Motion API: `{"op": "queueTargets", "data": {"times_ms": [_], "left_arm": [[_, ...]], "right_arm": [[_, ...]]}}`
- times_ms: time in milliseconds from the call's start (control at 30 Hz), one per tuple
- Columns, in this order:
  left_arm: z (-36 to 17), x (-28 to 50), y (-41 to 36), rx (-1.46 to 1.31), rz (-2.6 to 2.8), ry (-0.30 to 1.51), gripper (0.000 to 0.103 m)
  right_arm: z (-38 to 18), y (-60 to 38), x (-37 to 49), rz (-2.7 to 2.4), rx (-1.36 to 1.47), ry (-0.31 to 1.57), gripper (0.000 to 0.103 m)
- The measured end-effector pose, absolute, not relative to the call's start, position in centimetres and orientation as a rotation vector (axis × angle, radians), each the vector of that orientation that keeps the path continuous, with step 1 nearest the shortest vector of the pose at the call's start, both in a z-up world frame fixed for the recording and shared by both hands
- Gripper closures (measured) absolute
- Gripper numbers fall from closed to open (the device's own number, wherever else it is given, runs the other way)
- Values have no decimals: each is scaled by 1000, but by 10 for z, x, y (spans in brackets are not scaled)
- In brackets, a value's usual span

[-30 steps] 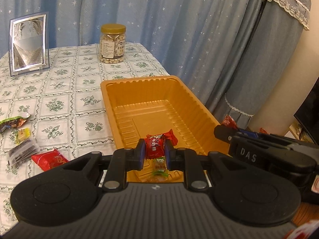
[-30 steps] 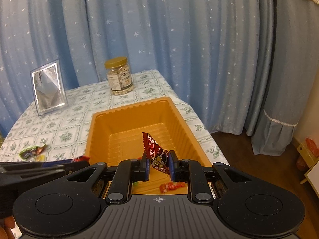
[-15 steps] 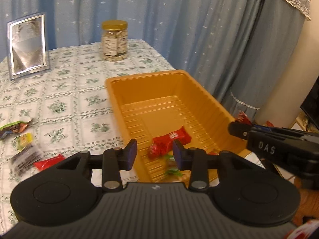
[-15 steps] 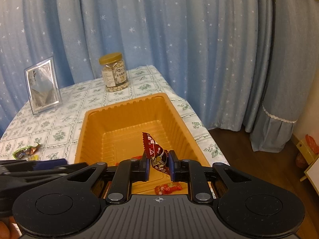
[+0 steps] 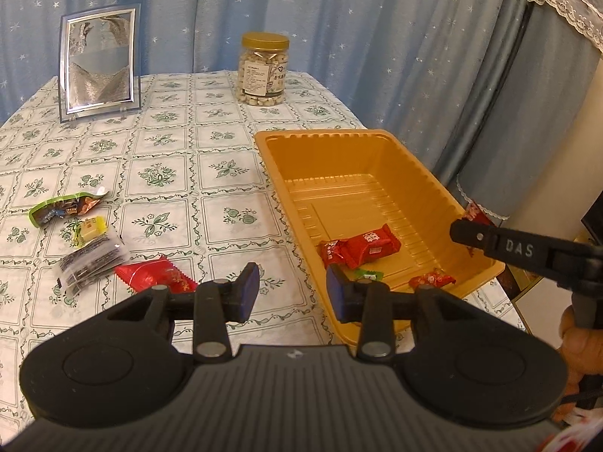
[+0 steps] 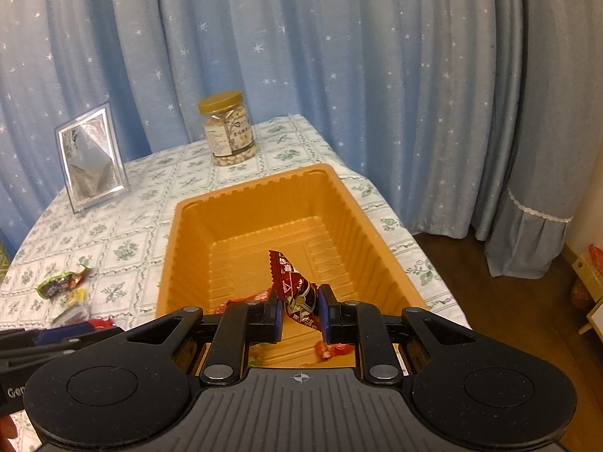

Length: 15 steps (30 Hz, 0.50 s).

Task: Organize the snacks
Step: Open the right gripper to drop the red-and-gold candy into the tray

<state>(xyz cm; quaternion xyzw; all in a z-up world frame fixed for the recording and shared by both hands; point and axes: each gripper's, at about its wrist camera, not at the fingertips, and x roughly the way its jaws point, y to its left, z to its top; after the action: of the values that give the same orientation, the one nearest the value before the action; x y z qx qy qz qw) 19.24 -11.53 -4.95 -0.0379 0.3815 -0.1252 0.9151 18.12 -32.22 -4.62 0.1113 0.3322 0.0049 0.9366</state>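
Observation:
An orange tray (image 5: pixel 339 139) sits at the table's right edge. Inside lie a red packet (image 5: pixel 371 245), a small green candy (image 5: pixel 367 274) and a small red candy (image 5: pixel 431 280). My left gripper (image 5: pixel 292 282) is open and holds nothing; it hangs over the tray's near left rim. To its left on the cloth are a red packet (image 5: pixel 154 275), a clear dark packet (image 5: pixel 90 260), a yellow candy (image 5: pixel 90 228) and a green packet (image 5: pixel 64 209). My right gripper (image 6: pixel 299 309) is shut on a dark red packet (image 6: pixel 292 286) above the tray's (image 6: pixel 264 184) near end.
A jar of nuts (image 5: pixel 264 69) and a silver photo frame (image 5: pixel 100 62) stand at the back of the table. Blue starred curtains hang behind and to the right. The table (image 6: pixel 410 260) drops to wooden floor just right of the tray. A hand holds the right gripper's handle.
My left gripper opened and let go of the red packet, which now lies in the tray. The left gripper then shifted left toward the loose snacks. The right gripper kept its grip.

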Motion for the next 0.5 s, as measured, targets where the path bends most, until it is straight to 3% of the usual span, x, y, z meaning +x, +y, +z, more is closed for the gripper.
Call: {"op": "queueTargets", "data": {"times_ms": [133, 300, 500], "left_arm": [[-49, 190, -112, -82, -249, 785, 68], [-49, 183, -104, -92, -232, 783, 65], [-45, 170, -93, -103, -217, 782, 65]], "right_arm": [[-45, -324, 184, 40, 270, 662, 83], [-43, -327, 176, 11, 275, 667, 67], [-43, -325, 153, -3, 283, 691, 66]]}}
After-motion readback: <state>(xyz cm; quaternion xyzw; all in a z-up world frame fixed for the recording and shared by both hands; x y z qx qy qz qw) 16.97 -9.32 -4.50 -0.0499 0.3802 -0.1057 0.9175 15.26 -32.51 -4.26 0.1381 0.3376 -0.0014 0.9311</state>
